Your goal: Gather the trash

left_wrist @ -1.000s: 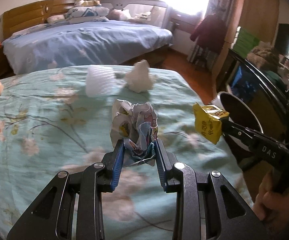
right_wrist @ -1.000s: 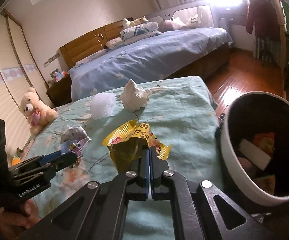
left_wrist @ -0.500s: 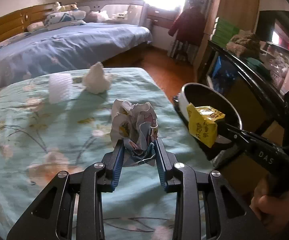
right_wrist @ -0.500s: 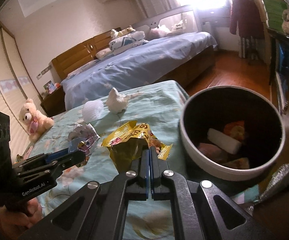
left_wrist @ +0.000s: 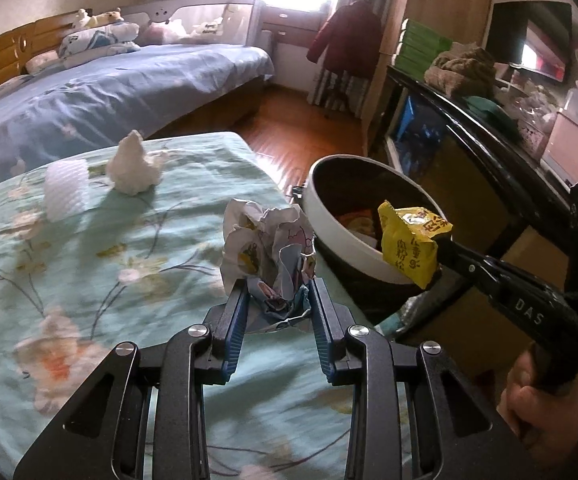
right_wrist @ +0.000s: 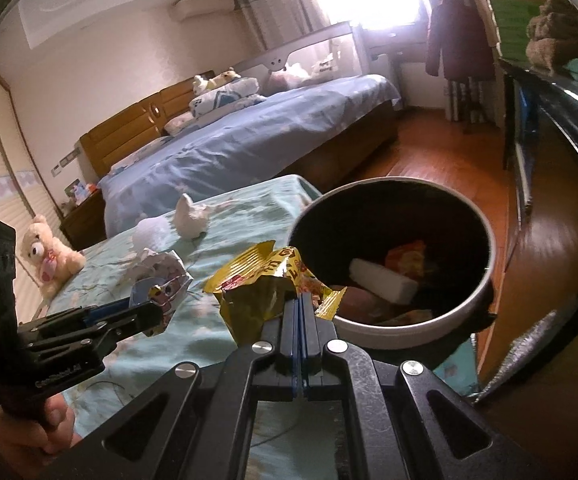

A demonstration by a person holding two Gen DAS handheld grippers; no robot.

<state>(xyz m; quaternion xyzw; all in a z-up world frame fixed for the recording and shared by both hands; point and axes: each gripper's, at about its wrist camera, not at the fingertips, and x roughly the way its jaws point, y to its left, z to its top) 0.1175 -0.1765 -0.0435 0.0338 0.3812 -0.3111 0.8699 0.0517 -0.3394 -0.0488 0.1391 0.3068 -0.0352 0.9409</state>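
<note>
1. The left gripper (left_wrist: 277,300) has its jaws clamped on a crumpled printed paper ball (left_wrist: 267,240), held clear above the bed (left_wrist: 89,240) near the bed's right edge.
2. The right gripper (right_wrist: 301,304) has its jaws fully closed on a thin corner of a yellow snack wrapper (right_wrist: 261,284); most of the wrapper hangs free in front of the jaws.
3. In the right wrist view the wrapper sits just at the near rim of the white trash bin (right_wrist: 469,320), which stands off the bed's right edge and already holds several bits of rubbish. The paper ball is not yet over the bin's mouth.
4. Farther up the bed, near its far edge, a crumpled white tissue (left_wrist: 133,168) and a ribbed white foam piece (left_wrist: 67,188) lie just beside each other, still to be collected.
5. Risks, as I judge them:
   - The wrapper is light and pinched by a corner; released at the rim, it could flutter onto the floor.
   - The paper ball, released too early, would land back on the bed or beside the bin.
   - Both grippers converge on one opening, so they could knock together or tip the bin.
</note>
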